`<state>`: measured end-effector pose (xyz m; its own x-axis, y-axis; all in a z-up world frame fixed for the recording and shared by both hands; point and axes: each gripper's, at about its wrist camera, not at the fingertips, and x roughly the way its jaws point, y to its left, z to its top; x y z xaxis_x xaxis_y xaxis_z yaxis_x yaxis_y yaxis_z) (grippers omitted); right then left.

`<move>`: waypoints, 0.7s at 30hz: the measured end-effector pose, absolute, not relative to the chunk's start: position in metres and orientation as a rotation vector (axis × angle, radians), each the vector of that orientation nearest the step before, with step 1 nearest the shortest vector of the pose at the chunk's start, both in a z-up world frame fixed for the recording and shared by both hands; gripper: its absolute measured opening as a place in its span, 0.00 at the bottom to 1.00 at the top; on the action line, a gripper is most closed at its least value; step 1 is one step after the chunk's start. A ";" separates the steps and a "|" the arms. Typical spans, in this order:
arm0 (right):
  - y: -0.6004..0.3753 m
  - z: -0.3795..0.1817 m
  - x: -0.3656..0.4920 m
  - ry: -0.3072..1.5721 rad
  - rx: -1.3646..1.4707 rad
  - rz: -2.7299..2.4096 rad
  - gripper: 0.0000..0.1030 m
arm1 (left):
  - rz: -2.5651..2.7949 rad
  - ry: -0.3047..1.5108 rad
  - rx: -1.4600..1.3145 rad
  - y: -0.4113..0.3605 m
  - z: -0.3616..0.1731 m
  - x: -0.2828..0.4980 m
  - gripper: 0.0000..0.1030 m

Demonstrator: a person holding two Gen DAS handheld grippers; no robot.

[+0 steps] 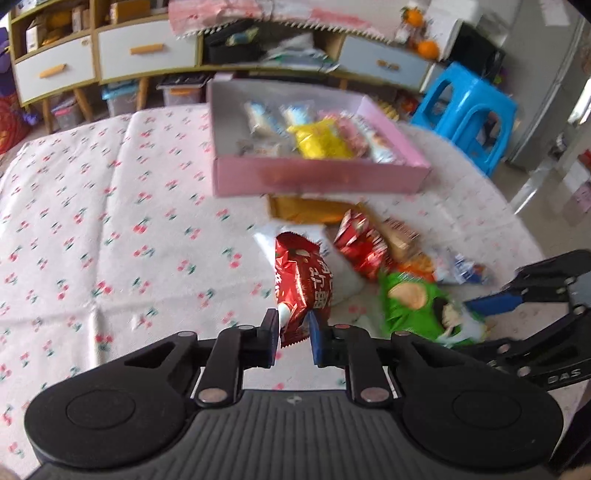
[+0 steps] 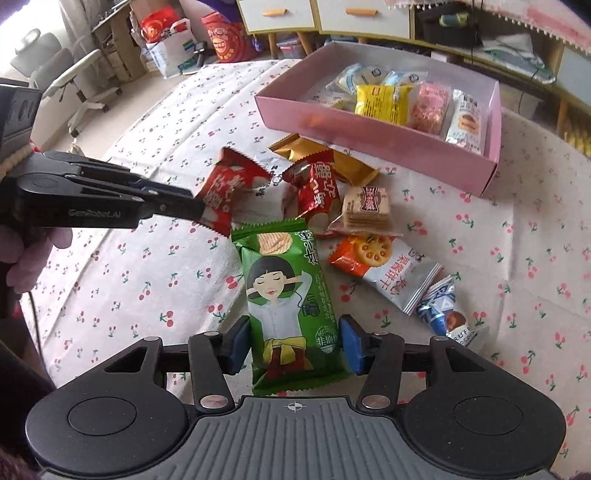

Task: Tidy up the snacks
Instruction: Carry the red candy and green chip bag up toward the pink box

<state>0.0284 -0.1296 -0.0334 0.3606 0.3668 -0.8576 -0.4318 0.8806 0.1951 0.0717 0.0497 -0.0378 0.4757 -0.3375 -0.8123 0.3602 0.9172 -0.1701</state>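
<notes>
**A cluttered living room behind the cherry-print table**

The table wears a white tablecloth [image 1: 110, 206] printed with small red cherries. Across the top of the left wrist view runs a low sideboard [image 1: 110, 55] with white drawers, orange handles, slanted wooden legs and open shelves crammed with boxes. Clear storage bins [image 1: 181, 94] sit under it on the floor. At upper right stands a blue plastic stool [image 1: 469, 110], with two oranges [image 1: 421, 33] above it. In the right wrist view, upper left, a white office chair [image 2: 74, 81] stands on pale flooring beside a red gift bag [image 2: 229, 37]. Soft daylight fills the room.
</notes>
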 end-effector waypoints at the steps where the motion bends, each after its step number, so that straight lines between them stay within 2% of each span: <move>1: -0.129 -0.033 0.028 1.082 -0.074 0.514 0.53 | -0.411 0.998 0.030 0.050 -0.039 0.072 0.16; 2: -0.129 -0.032 0.027 1.075 -0.079 0.510 0.55 | -0.397 1.003 0.034 0.051 -0.040 0.072 0.16; 5: -0.128 -0.029 0.029 1.052 -0.085 0.504 0.58 | -0.368 0.978 0.042 0.053 -0.039 0.069 0.28; 9: -0.125 -0.023 0.027 1.010 -0.088 0.511 0.61 | -0.366 0.944 0.021 0.052 -0.034 0.066 0.51; 13: -0.119 -0.022 0.024 0.974 -0.122 0.519 0.62 | -0.335 0.936 -0.003 0.048 -0.035 0.068 0.61; 17: -0.111 -0.024 0.019 0.952 -0.176 0.538 0.62 | -0.284 0.968 -0.114 0.052 -0.044 0.073 0.61; 21: -0.101 -0.031 0.015 0.948 -0.232 0.545 0.62 | -0.239 0.991 -0.255 0.062 -0.051 0.076 0.52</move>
